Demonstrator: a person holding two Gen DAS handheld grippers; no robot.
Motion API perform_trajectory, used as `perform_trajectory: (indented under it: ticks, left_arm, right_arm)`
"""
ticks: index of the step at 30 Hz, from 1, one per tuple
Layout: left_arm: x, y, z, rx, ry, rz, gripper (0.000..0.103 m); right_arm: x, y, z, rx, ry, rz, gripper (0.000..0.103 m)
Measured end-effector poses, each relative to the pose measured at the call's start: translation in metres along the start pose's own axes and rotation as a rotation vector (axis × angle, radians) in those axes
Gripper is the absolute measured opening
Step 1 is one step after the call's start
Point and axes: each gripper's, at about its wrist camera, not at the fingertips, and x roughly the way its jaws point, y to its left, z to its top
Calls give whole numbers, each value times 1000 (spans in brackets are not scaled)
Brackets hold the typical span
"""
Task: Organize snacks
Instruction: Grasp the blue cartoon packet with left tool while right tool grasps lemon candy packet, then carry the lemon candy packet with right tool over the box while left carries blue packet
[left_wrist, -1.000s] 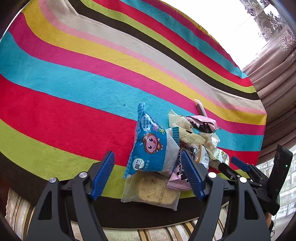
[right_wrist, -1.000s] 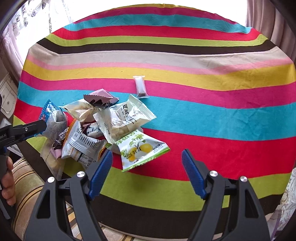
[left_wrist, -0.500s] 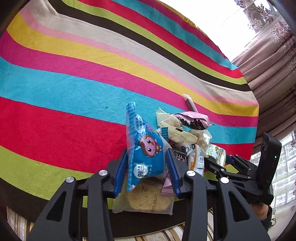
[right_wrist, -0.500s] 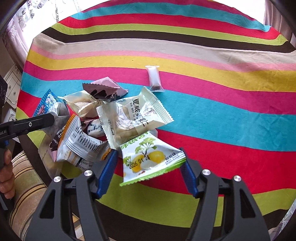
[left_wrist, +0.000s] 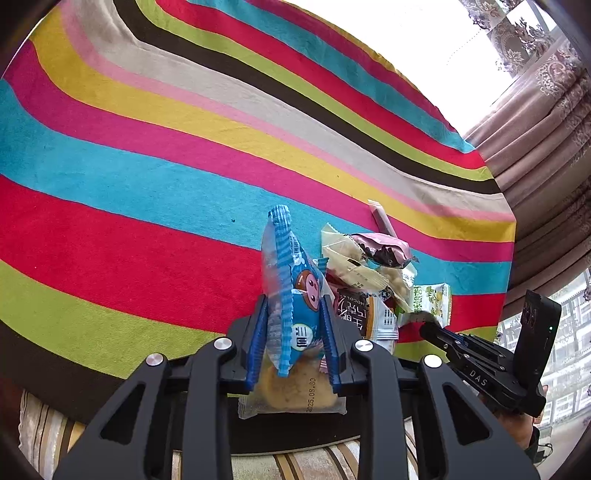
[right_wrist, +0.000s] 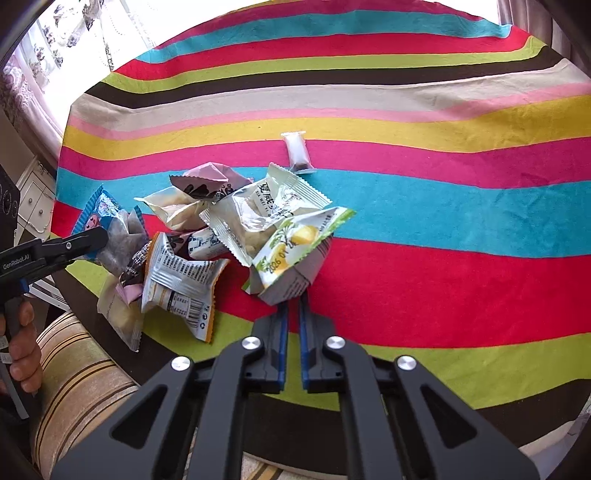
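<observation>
— Snacks are seen heaped on the striped cloth, near its front edge. How are the tongs placed against them?

— The left gripper is closed down onto a blue packet with a cartoon face. The packet is pinched on edge between the two blue pads and stands upright out of them, with its crimped end pointing away from the camera. A clear packet holding a round biscuit is seen right below the pads; whether it is gripped too cannot be told.

— And the right one?

— The right gripper is drawn almost fully together, with only a thin slit left between the pads. A green and white packet printed with lemons is caught by its near edge at the tips and is tilted up at the right side of the heap.

— What is left in the heap?

— In the right wrist view, a white packet with dark lettering is lying just behind the lemon packet and touching it. A silver packet with an orange edge and a barcode is set at the front left, and a pink and brown packet at the back. A small clear packet is lying apart from the heap, further back on the pink stripe.

— Is each gripper visible to the other camera?

— Yes. The left gripper is seen at the left edge of the right wrist view, at the blue packet.
</observation>
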Motion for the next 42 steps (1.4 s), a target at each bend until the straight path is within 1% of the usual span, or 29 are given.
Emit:
perform_trajectory:
  ticks: [2, 3, 4, 5, 6, 8, 11, 12, 15, 17, 19, 21, 22, 24, 26, 29, 31, 34, 38, 42]
  left_arm:
    - [-4, 0, -1, 0, -7, 0, 25]
    - [-6, 0, -1, -2, -10, 1, 25]
    - [-8, 0, -1, -4, -15, 1, 25]
    - [-10, 0, -1, -7, -19, 1, 25]
    - [-12, 1, -1, -9, -22, 0, 25]
    - [-16, 1, -1, -9, -26, -1, 25]
    - [-21, 3, -1, -11, -32, -3, 25]
    - [-23, 3, -1, -11, -33, -3, 25]
    - [-29, 5, -1, -11, -40, -2, 25]
    - [-33, 7, -1, -14, -47, -3, 25]
    - [-35, 9, -1, -18, -53, -4, 25]
    - [-37, 9, -1, -21, -57, -6, 25]
    - [-38, 9, -2, -21, -60, -8, 25]
    - [-41, 9, -2, -21, -65, -9, 25]
    - [-43, 10, -2, -21, -68, -9, 24]
    - [-44, 9, -2, -20, -65, -11, 24]
    - [-46, 6, -2, -15, -68, -16, 24]
    - [-48, 0, -2, -2, -72, -24, 24]
    - [-47, -13, -4, 18, -67, -35, 24]
    - [-45, -28, -7, 39, -61, -48, 24]
  right_arm:
    - [-3, 1, -2, -13, 15, -9, 6]
    - [-5, 2, -4, -22, 19, -25, 14]
    - [-8, 1, -6, -27, 17, -47, 26]
    - [-11, 2, -5, -32, 1, -67, 63]
    - [-16, 2, -6, -41, -24, -78, 79]
    - [-20, 2, -3, -70, -32, -73, 79]
    - [-18, 2, 10, -131, -31, -91, 79]
    - [-14, 2, 15, -166, -19, -101, 79]
    - [-2, 13, 30, -315, 37, -162, 79]
    - [1, 23, 41, -391, 53, -148, 79]
    - [8, 29, 47, -449, 99, -134, 79]
    - [21, 34, 49, -508, 161, -158, 79]
    - [26, 37, 48, -525, 179, -163, 79]
    - [28, 34, 48, -512, 199, -132, 58]
    - [28, 30, 48, -484, 199, -100, 55]
    - [25, 24, 43, -451, 186, -82, 54]
    - [21, 20, 40, -409, 160, -75, 54]
    - [6, 12, 26, -325, 102, -40, 54]
    - [-15, 1, 6, -231, 42, -30, 54]
    - [-33, -6, -13, -175, 1, -25, 54]
